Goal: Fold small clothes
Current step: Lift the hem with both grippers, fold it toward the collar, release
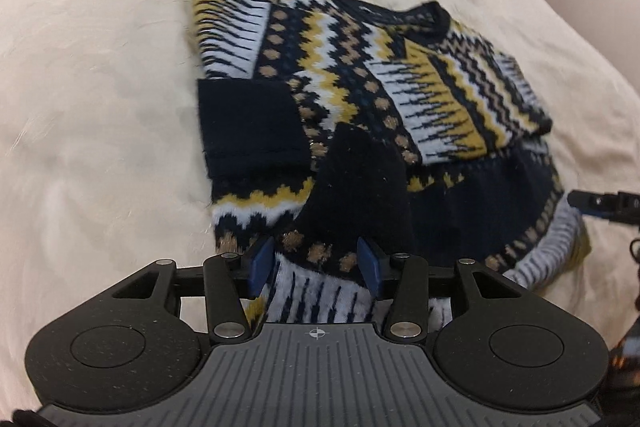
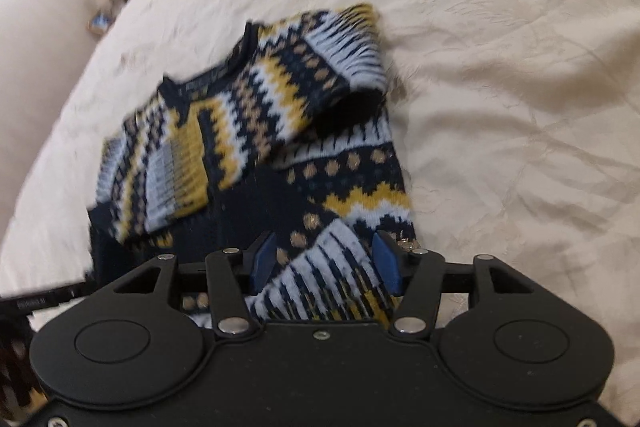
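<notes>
A small knit sweater (image 1: 340, 75) in navy, white, yellow and tan lies on a cream bedsheet (image 1: 100, 67), both sleeves folded in over its front. It also shows in the right wrist view (image 2: 256, 131). My left gripper (image 1: 316, 263) is open, its blue pads either side of the sweater's bottom hem. My right gripper (image 2: 324, 263) is open too, its pads either side of the hem's other corner. The right gripper's tip (image 1: 600, 203) shows at the right edge of the left wrist view.
The cream sheet (image 2: 500, 107) spreads wide around the sweater on all sides. Small blurred objects (image 2: 112, 7) sit off the bed's far edge by a pale wall.
</notes>
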